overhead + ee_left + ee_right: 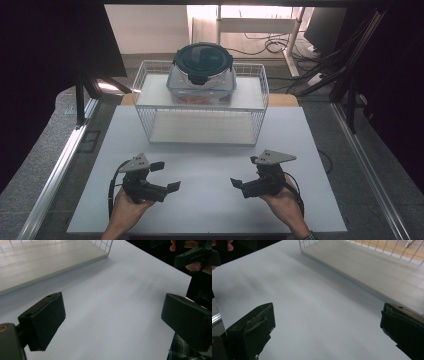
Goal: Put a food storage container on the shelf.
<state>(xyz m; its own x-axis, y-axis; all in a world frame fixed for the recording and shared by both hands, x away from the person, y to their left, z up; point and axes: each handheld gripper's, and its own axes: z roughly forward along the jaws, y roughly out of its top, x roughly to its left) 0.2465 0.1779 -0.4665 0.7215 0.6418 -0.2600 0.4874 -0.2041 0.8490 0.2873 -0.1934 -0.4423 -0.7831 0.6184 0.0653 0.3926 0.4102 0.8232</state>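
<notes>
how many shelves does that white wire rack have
2: the upper shelf carries the lidded container; the lower shelf sits bare on the table.

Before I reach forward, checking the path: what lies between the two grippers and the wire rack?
Only bare white tabletop lies there, in the high view.

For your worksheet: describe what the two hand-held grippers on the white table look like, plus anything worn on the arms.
Both the left gripper and right gripper are black, with two blocky rectangular jaws, a grey three-cornered plate on top and a black cable looping off behind. The right forearm has a dark band at the wrist.
</notes>
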